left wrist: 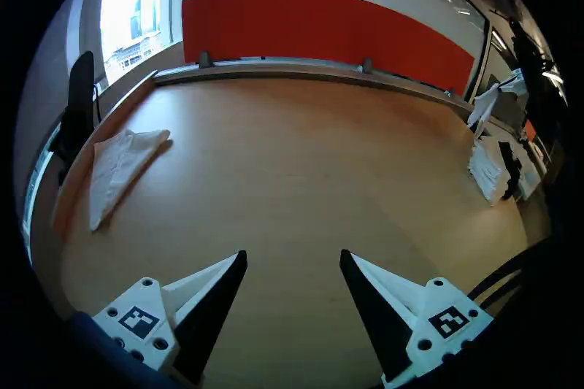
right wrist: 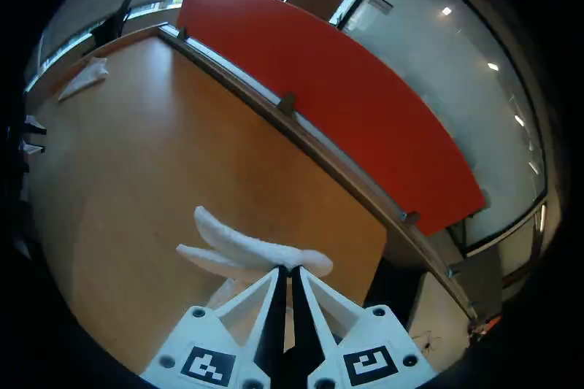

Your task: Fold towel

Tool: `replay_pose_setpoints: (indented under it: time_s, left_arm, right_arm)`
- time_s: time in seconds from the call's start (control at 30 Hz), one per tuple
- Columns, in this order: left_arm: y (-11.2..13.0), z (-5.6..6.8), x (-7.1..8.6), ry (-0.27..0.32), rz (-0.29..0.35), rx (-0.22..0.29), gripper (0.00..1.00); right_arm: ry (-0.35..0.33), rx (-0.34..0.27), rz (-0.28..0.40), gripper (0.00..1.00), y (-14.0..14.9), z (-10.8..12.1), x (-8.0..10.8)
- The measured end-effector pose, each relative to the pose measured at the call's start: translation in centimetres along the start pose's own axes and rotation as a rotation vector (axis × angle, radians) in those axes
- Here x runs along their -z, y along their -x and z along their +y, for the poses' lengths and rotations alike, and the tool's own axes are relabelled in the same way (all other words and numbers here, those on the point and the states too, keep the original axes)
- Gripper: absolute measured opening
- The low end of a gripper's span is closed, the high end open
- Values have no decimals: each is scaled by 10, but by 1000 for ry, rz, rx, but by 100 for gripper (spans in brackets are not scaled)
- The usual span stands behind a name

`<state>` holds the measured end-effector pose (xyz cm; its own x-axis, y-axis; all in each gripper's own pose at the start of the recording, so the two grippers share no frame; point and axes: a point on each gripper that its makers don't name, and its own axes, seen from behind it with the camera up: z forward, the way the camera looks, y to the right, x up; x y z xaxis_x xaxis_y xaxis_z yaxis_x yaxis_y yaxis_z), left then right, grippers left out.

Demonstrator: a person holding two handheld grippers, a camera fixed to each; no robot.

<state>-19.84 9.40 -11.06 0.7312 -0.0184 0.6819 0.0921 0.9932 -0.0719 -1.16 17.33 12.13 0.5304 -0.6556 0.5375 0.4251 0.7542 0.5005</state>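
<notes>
While we look along the left gripper (left wrist: 293,253), its two fingers stand wide apart above the wooden table (left wrist: 292,170) and hold nothing. A folded cloth (left wrist: 120,166) lies far off by the table's left edge. Looking along the right gripper (right wrist: 290,269), we see its fingers squeezed together on the white towel (right wrist: 248,247), near the table's edge. We think the free gripper should pinch another corner, so we can spread the towel flat before folding.
</notes>
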Motion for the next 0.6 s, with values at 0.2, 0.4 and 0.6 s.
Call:
replay_pose_setpoints:
  time_s: [0.2,0.4,0.6]
  left_arm:
    - [-2,3,0,8,2,-7,94]
    - [-3,8,-1,18,3,-15,94]
    - [-1,13,1,27,1,-25,94]
  right_arm:
    - [8,-23,-9,5,18,1,10]
    - [13,-60,-27,5,49,-2,20]
    - [16,-105,-58,5,87,-7,30]
